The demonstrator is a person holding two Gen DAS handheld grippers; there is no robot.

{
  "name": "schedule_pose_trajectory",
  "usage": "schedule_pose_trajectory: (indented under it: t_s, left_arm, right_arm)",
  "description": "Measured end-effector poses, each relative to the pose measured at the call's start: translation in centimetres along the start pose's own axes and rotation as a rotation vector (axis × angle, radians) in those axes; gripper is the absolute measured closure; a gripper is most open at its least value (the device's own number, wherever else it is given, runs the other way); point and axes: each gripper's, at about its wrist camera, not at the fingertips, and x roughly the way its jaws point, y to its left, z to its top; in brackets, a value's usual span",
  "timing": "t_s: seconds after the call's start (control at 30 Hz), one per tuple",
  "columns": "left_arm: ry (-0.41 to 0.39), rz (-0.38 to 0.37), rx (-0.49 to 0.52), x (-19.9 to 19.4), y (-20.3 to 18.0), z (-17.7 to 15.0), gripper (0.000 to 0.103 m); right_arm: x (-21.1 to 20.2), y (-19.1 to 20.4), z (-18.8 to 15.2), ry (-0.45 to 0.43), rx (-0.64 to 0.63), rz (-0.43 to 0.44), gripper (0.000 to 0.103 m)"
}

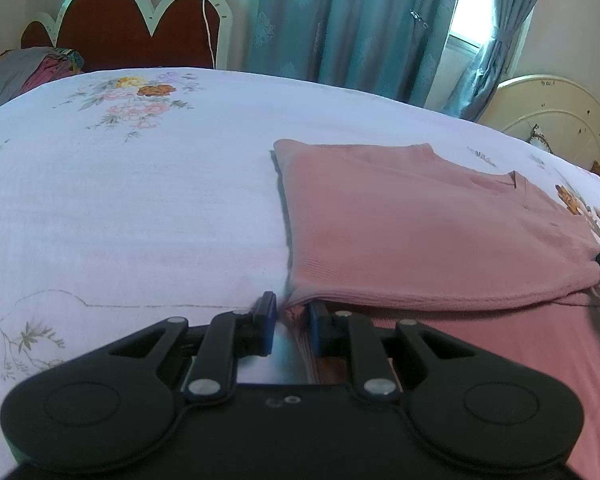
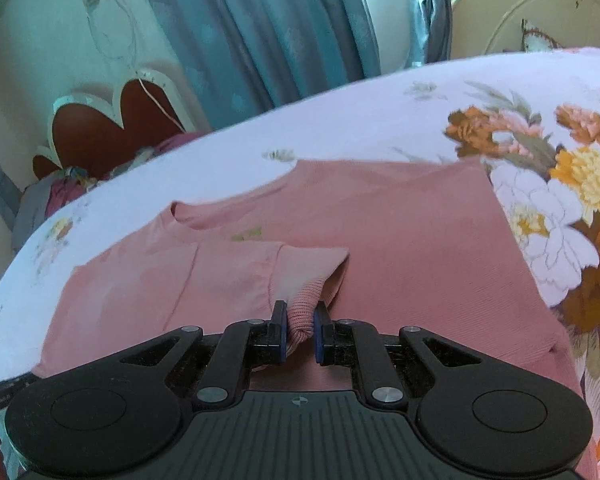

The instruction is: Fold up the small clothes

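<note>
I have the right tool [image 2: 300, 338] pinching the ribbed cuff [image 2: 303, 312] of the pink top [image 2: 400, 248], so the sleeve can be carried across the body. My left tool [image 1: 291, 322] nips the top's near corner, holding that edge for the fold. The top lies flat on the bed [image 1: 140, 200], partly doubled over. In the right view its neckline is at far left, so it runs left to right.

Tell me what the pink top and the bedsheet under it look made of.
Pink top: soft ribbed knit, probably cotton jersey; fine ribs show along the cuff pinched in the right gripper. Bedsheet: thin matte woven cloth, likely cotton, with printed flowers.
</note>
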Motion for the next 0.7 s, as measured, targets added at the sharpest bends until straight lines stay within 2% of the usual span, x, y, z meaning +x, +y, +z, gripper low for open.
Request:
schedule_pose_trajectory:
  t_s: [0.13, 0.2, 0.33, 0.43, 0.47, 0.5, 0.53, 0.6, 0.67, 0.7]
  left_arm:
    - [0.010, -0.007, 0.011, 0.1, 0.2, 0.2, 0.086]
    - [0.014, -0.007, 0.019, 0.1, 0.1, 0.2, 0.086]
    - [0.023, -0.007, 0.032, 0.2, 0.0, 0.3, 0.086]
    - [0.061, -0.017, 0.116, 0.1, -0.3, 0.8, 0.083]
    - [0.082, -0.019, 0.133, -0.2, -0.2, 1.1, 0.077]
    - [0.087, -0.018, 0.128, -0.8, 0.1, 1.4, 0.073]
    - [0.062, -0.023, 0.118, -1.8, 0.3, 1.6, 0.073]
    - [-0.001, -0.047, 0.093, -3.6, 0.3, 1.8, 0.070]
    - [-0.029, -0.076, 0.074, -3.7, -0.4, 2.0, 0.069]
    - [-0.028, -0.093, 0.074, -3.3, -1.0, 2.0, 0.069]
  right_arm:
    - [-0.7, 0.4, -0.6, -0.003, -0.019, 0.001, 0.091]
    - [-0.2, 0.5, -0.8, 0.018, -0.040, -0.019, 0.091]
    - [0.7, -0.3, -1.4, 0.060, -0.003, -0.034, 0.091]
    - [0.7, -0.8, -1.7, 0.074, 0.024, -0.023, 0.090]
    - [0.3, -0.9, -1.5, 0.071, 0.038, -0.031, 0.085]
    - [-0.6, -0.9, -1.3, 0.043, 0.043, -0.061, 0.059]
    - [-1.7, -0.7, -1.1, -0.005, 0.032, -0.071, 0.045]
    - [-3.1, -0.1, -0.7, -0.050, -0.005, -0.053, 0.045]
    - [-3.3, 0.9, -0.5, -0.063, -0.048, -0.035, 0.048]
    - [-2.8, 1.4, -0.6, -0.052, -0.073, -0.020, 0.064]
